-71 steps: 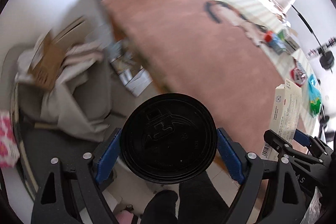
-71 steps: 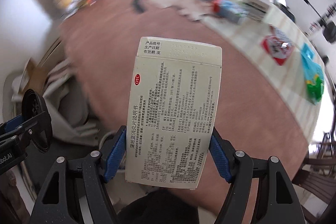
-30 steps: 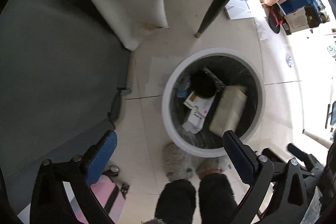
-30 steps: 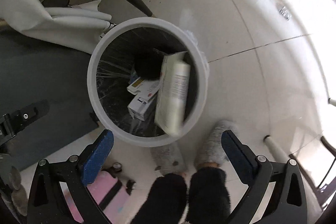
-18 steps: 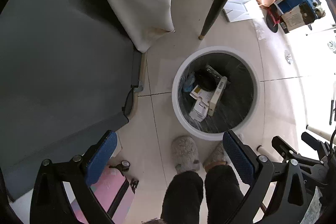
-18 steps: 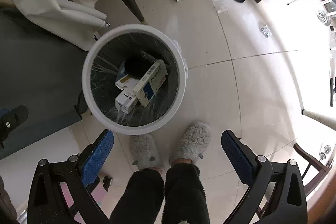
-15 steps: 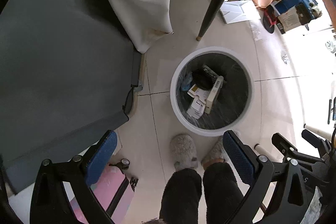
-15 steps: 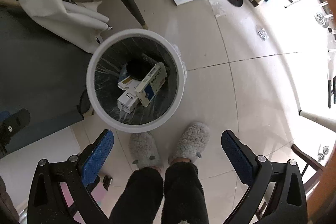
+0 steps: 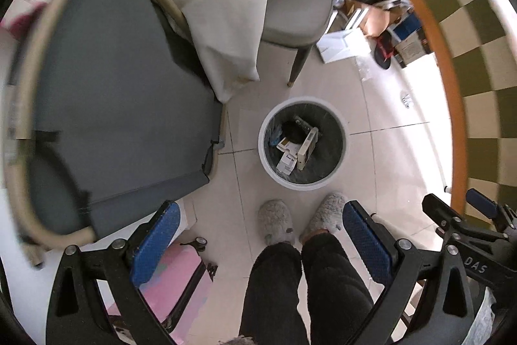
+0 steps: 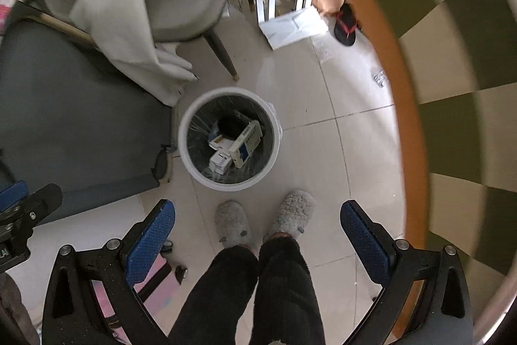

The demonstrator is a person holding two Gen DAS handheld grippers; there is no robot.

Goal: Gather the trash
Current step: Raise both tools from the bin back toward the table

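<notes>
A round white trash bin (image 9: 337, 164) with a black liner stands on the tiled floor; it also shows in the right wrist view (image 10: 187, 157). Inside lie a cream medicine box (image 9: 308, 147) (image 10: 247, 139), a black lid (image 9: 292, 131) (image 10: 229, 125) and smaller white boxes (image 9: 287, 162) (image 10: 219, 162). My left gripper (image 9: 258, 240) is open and empty, high above the floor. My right gripper (image 10: 257, 236) is open and empty too, above the person's slippers. The right gripper's tip also shows in the left wrist view (image 9: 465, 212).
A grey chair (image 10: 174, 8) draped with white cloth (image 10: 129, 31) stands behind the bin. A dark grey seat (image 9: 106, 99) is at the left. The table edge with a checked cloth (image 10: 452, 54) runs along the right. Boxes and clutter (image 10: 300, 12) lie under the table. A pink case (image 9: 171, 283) sits on the floor.
Both grippers let go of the lid and the box, which now lie in the bin. Both grippers have risen away from the bin, and the table edge has come into view.
</notes>
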